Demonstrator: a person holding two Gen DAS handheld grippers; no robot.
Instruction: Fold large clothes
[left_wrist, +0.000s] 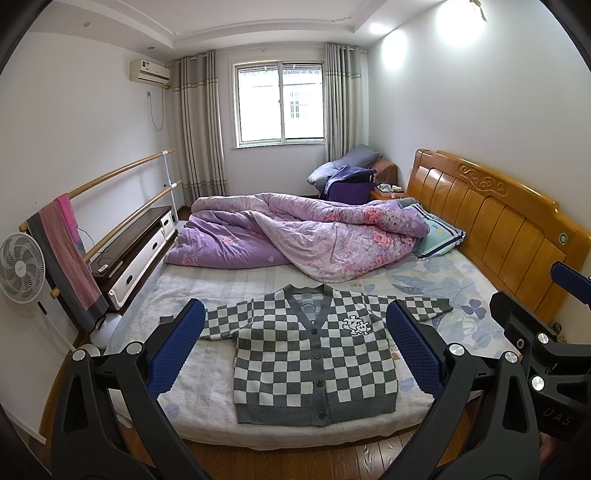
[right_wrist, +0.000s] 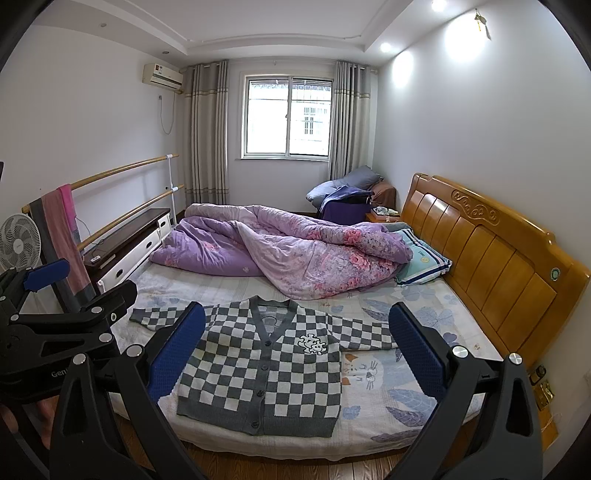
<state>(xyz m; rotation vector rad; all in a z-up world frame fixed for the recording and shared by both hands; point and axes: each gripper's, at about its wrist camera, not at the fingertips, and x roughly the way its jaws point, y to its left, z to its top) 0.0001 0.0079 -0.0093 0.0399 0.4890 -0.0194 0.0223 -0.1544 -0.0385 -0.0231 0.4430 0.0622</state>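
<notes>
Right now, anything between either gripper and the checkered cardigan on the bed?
Nothing visible. The checkered cardigan lies flat, buttoned, sleeves spread, on the near part of the bed. Left gripper and right gripper are both open above the bed's near edge. The purple quilt sits bunched behind the cardigan, not on it.

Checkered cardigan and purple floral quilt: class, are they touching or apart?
Apart. The right wrist view shows a strip of bare bedsheet between the checkered cardigan collar and the purple floral quilt edge.
</notes>
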